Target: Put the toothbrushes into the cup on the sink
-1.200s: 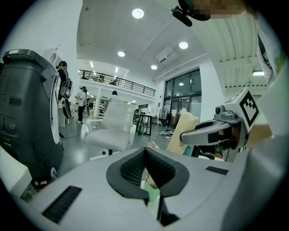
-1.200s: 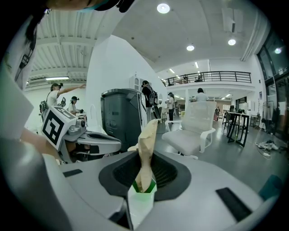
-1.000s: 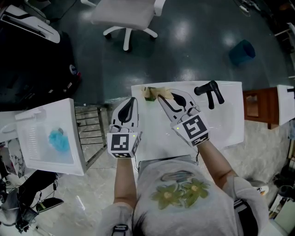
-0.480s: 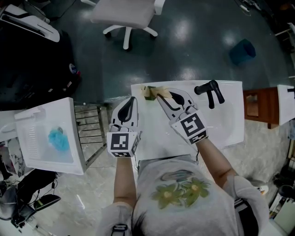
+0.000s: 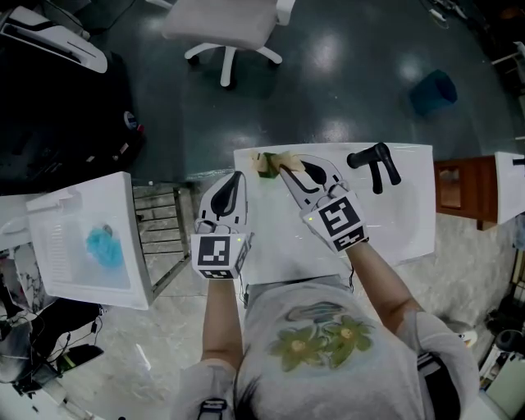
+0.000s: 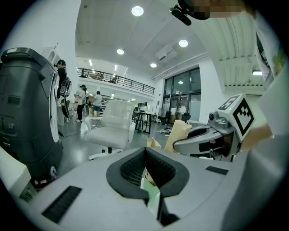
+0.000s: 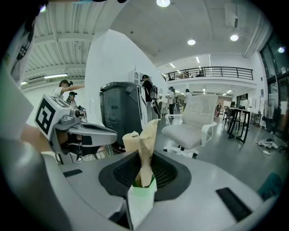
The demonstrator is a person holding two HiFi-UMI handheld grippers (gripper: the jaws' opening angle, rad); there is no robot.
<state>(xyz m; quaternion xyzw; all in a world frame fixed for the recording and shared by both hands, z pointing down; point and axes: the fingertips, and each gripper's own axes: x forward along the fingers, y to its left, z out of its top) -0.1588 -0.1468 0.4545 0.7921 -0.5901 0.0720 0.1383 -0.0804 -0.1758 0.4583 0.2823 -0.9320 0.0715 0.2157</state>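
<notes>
Setting: seen from above my head, I stand at a white sink [image 5: 410, 217], a gripper in each hand held out over its near-left part.
Right gripper: my right gripper [image 5: 295, 170] reaches toward the sink's far-left corner and points a little downward, with its marker cube [image 5: 339, 224] nearest my body.
Right fingers: closed on a toothbrush packet [image 7: 145, 149], a tan paper sleeve with a green foot. It stands upright between the pads and pokes out above them. Paper covers the brush itself.
Left gripper: my left gripper [image 5: 236, 182] hovers at the sink's left edge, beside the right one and apart from it.
Left fingers: pressed together at the tips, holding nothing that I can make out. A pale green sliver shows low in the gap behind the pads, and I cannot tell what it is.
Second packet: another tan packet [image 7: 130, 140] stands just beyond and left of the held one, at the same far-left corner. I cannot tell whether the two touch.
Cup: I cannot pick out the cup with certainty, as tan and green shapes crowd together at that corner.
Faucet: a black faucet [image 5: 373, 164] sits on the sink's far rim, to the right of my right gripper and apart from it.
Surroundings: a white office chair [image 5: 225, 25] stands on the dark glossy floor [image 5: 344, 82] beyond the sink. To my left, a white tub [image 5: 138, 246] holds a blue lump [image 5: 105, 248]. People [image 6: 81, 103] stand far off in the hall.
</notes>
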